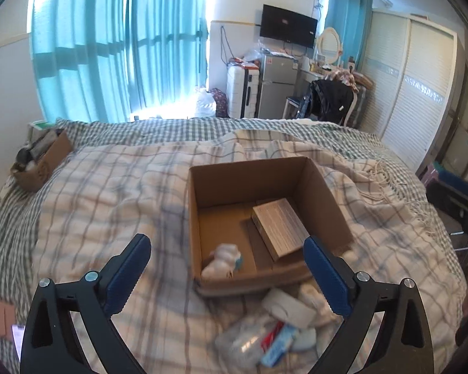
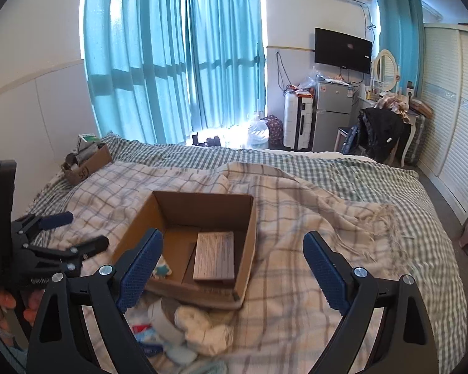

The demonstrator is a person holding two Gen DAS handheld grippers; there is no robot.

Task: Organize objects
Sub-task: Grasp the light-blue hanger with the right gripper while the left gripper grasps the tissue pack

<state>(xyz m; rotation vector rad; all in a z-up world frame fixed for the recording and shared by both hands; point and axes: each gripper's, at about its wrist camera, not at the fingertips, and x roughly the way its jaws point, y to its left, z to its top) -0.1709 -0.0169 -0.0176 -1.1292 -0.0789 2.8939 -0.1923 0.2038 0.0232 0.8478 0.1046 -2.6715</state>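
Observation:
An open cardboard box [image 1: 202, 218] [image 2: 246, 249] sits on the plaid blanket on the bed. Inside it lie a flat grey-brown packet [image 1: 279, 230] [image 2: 215, 255] and a white bundle with a teal bit [image 1: 223, 260] [image 2: 163, 271]. A pile of small items lies in front of the box: white socks or cloths [image 1: 290, 307] [image 2: 202, 327] and clear-wrapped packets with red and blue [image 1: 265, 339] [image 2: 146, 336]. My left gripper [image 1: 227, 277] is open and empty above the box's near edge; it also shows in the right wrist view [image 2: 78, 230]. My right gripper [image 2: 231, 271] is open and empty above the box.
A second smaller cardboard box [image 1: 43, 162] [image 2: 87, 159] with items stands at the bed's far left corner. The blanket's fringe [image 2: 383, 218] lies to the right. Beyond the bed are curtains, a fridge [image 2: 332, 115], a chair with a dark jacket [image 2: 380, 131] and a wardrobe.

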